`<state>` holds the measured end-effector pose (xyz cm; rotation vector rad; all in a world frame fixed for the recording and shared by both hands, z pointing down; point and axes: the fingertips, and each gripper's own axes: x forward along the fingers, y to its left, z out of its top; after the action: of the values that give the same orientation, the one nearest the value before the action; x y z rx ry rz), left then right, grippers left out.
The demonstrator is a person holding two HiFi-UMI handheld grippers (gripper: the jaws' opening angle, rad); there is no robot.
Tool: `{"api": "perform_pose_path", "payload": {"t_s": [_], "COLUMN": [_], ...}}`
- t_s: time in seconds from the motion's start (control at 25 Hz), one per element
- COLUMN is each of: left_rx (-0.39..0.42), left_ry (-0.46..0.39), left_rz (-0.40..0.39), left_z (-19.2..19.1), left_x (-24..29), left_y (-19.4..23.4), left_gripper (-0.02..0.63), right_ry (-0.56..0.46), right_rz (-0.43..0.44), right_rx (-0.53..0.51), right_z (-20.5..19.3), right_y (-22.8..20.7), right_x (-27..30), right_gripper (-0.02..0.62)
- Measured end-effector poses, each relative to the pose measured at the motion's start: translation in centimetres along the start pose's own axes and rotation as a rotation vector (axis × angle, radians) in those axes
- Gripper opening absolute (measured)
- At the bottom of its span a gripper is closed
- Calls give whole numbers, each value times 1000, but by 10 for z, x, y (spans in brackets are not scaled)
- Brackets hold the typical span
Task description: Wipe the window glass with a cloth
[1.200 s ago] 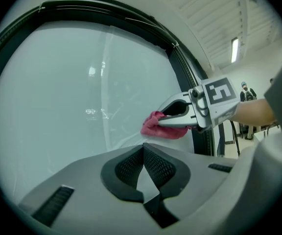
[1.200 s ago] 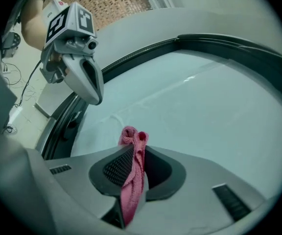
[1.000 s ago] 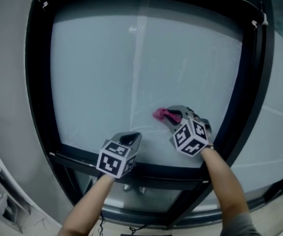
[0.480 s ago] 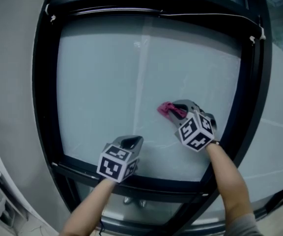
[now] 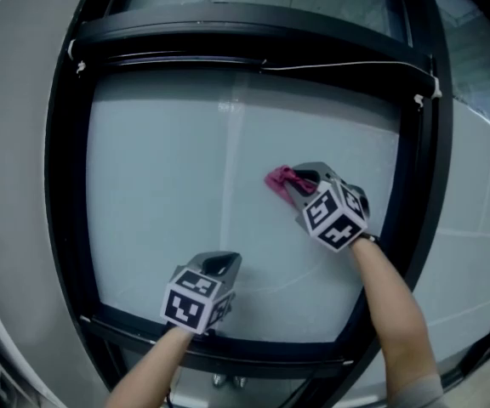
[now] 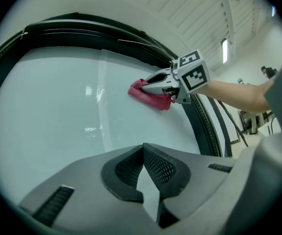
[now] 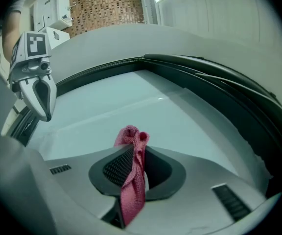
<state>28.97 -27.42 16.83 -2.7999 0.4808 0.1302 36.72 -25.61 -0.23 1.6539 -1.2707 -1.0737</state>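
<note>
Right gripper (image 5: 303, 182) is clenched on the pink cloth (image 5: 279, 178). The right gripper view shows the fabric pinched between both pads, with a bunched tuft poking past the tips. That tuft meets the window glass (image 5: 160, 202) right of centre, so the cloth, not the jaw tips, bears on the pane.

Judgement: wiping is under way, and much of the pane lies left of and beyond the cloth.

Left gripper (image 5: 221, 264) sits at the near edge of the pane, close to the black frame (image 5: 65, 185). Its jaws are closed together on nothing and its tips point at the glass; whether they touch it cannot be told. It appears parked clear of the wiping path.
</note>
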Motion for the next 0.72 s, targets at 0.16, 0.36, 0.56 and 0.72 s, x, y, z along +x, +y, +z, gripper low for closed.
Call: {"api": "perform_pose_path", "payload": {"t_s": [0.16, 0.36, 0.56, 0.72], "left_rx": [16, 22, 26, 9], "left_ry": [-21, -28, -42, -51], "left_rz": [-23, -43, -68, -96], "left_z": [13, 20, 28, 23], "left_x": [8, 11, 10, -2], "left_y": [-2, 0, 1, 2], "left_gripper": [6, 6, 6, 6], "right_ry": [-11, -12, -18, -22], "right_rz": [-60, -181, -291, -375], "right_rx": [-17, 10, 26, 68], "right_z": [14, 25, 40, 46], "right_y": [-37, -91, -135, -165], "right_x": [1, 3, 2, -1], "right_gripper": [57, 57, 57, 57]}}
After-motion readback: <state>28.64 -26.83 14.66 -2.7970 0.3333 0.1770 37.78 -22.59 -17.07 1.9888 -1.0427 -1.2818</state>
